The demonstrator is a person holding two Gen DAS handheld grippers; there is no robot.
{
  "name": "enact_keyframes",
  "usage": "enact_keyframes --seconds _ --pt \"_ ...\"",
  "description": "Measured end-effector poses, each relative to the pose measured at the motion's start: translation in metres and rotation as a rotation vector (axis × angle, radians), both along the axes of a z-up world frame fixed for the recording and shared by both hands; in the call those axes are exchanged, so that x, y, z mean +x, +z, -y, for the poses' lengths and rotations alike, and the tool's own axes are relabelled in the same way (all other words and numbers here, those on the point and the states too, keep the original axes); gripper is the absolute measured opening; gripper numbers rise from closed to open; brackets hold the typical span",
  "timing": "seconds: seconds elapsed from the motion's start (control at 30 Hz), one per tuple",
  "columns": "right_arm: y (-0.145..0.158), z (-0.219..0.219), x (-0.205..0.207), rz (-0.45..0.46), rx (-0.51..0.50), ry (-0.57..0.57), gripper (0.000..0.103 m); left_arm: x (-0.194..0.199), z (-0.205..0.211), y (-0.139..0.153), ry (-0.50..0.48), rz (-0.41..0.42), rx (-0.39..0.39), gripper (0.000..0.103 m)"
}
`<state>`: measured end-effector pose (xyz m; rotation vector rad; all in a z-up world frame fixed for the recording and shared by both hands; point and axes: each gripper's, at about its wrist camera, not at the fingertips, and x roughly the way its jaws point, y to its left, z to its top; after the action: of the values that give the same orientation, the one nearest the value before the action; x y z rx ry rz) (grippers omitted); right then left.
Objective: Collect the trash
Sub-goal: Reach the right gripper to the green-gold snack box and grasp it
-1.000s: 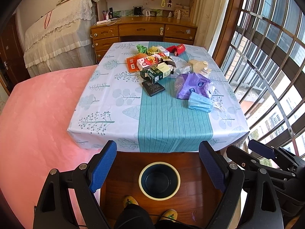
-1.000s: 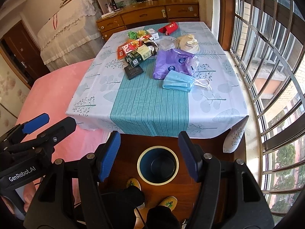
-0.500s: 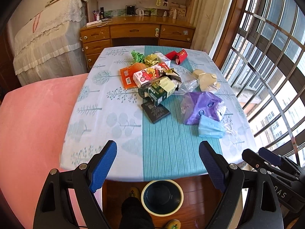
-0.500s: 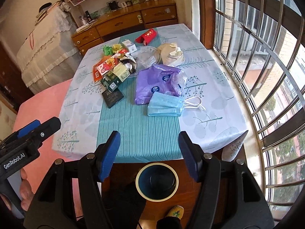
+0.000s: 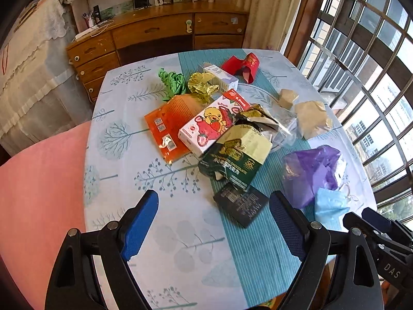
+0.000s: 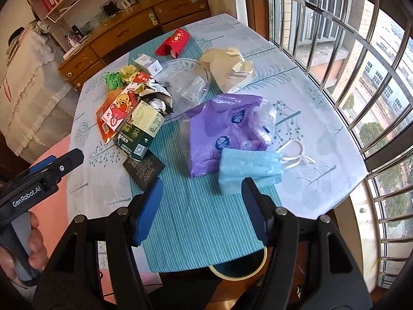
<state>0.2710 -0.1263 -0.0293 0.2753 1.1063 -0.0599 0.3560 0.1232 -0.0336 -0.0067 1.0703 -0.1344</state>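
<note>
Presently, left gripper [image 5: 214, 223] and right gripper [image 6: 202, 209]: both spread wide, holding nothing, poised above the near end of the table [image 6: 317, 118]. Trash on the cloth: black packet [image 5: 241, 204] between the left fingers' line of sight; blue mask [image 6: 249, 166] just beyond the right fingertips, touching a purple bag [image 6: 219, 124]; green box [image 5: 236, 157], strawberry carton [image 5: 213, 124], orange packet [image 5: 170, 121] heaped farther back. Bin [image 6: 238, 267]: on the floor under the table's near edge, partly hidden.
</note>
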Motion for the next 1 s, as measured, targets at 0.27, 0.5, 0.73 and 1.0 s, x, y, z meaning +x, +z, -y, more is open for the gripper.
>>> enact_keyframes --seconds 0.27,0.5,0.73,1.0 --pt "-0.026 -0.056 0.065 -0.015 0.071 0.030 0.061 0.053 -0.044 -0.032 0.008 -0.030 0.017 0.089" --pt "-0.066 -0.070 0.111 -0.069 0.167 0.014 0.061 0.059 -0.075 -0.058 0.039 -0.083 0.009 0.089" --pt "-0.102 -0.054 0.140 -0.080 0.303 -0.060 0.062 0.059 -0.089 -0.075 0.047 -0.115 0.008 0.089" --pt "-0.128 -0.048 0.163 -0.060 0.468 -0.088 0.062 0.059 -0.089 -0.077 0.044 -0.125 0.006 0.089"
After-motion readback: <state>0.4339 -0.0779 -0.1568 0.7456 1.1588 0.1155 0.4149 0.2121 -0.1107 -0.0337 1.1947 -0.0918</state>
